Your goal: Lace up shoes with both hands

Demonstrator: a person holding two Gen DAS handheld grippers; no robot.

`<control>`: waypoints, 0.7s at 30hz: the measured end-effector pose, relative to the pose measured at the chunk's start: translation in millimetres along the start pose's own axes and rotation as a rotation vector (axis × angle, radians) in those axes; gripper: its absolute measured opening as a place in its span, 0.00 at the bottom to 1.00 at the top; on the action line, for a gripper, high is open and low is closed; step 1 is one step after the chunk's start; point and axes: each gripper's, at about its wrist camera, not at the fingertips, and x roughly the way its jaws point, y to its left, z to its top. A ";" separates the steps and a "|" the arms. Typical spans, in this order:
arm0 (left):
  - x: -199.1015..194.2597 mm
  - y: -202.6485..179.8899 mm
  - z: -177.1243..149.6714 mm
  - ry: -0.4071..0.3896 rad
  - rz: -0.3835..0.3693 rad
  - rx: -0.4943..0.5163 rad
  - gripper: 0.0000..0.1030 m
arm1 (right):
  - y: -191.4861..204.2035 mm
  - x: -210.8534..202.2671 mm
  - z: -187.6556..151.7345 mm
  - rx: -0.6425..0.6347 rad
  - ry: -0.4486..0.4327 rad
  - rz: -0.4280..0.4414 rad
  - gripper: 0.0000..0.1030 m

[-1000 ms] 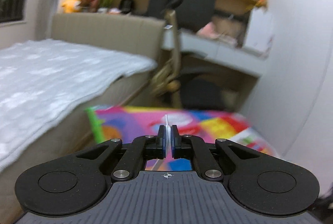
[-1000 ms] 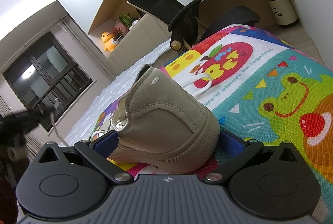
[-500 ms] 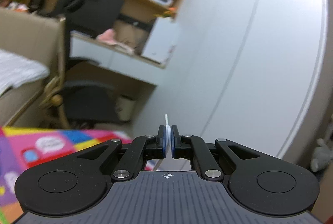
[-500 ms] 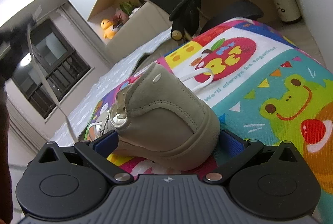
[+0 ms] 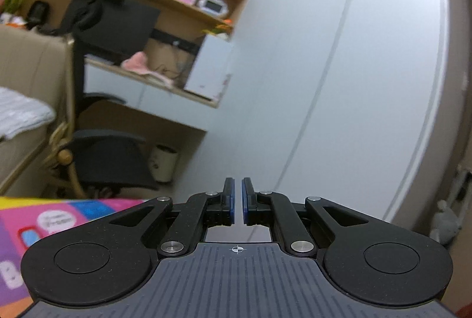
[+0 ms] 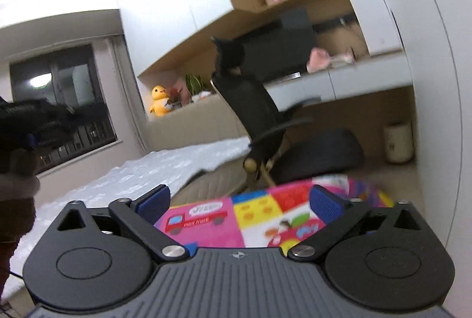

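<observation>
Blue pads of the left hand-held gripper stand almost together, with only a thin slit between them and nothing to be seen in it. It points roughly level at a white wardrobe, and a corner of the colourful play mat shows low on the left. The right hand-held gripper is wide and its jaws are closing, with nothing between them. It is raised over the mat's far edge, facing a black office chair and the bed. The shoe shows in neither view, so its place cannot be told.
</observation>
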 end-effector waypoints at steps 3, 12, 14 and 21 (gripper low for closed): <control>2.2 34.7 -22.8 0.073 0.088 -0.070 0.47 | -15.8 7.7 -13.1 0.058 0.063 -0.047 0.77; 29.8 139.3 -138.8 0.341 0.371 -0.378 0.91 | -58.6 54.8 -94.2 0.439 0.309 -0.041 0.95; 29.1 144.9 -154.4 0.360 0.355 -0.414 0.92 | -59.1 69.6 -106.0 0.467 0.350 -0.030 0.95; 21.0 107.4 -161.1 0.381 0.332 -0.375 0.92 | -29.6 100.1 -109.1 0.320 0.408 -0.045 0.98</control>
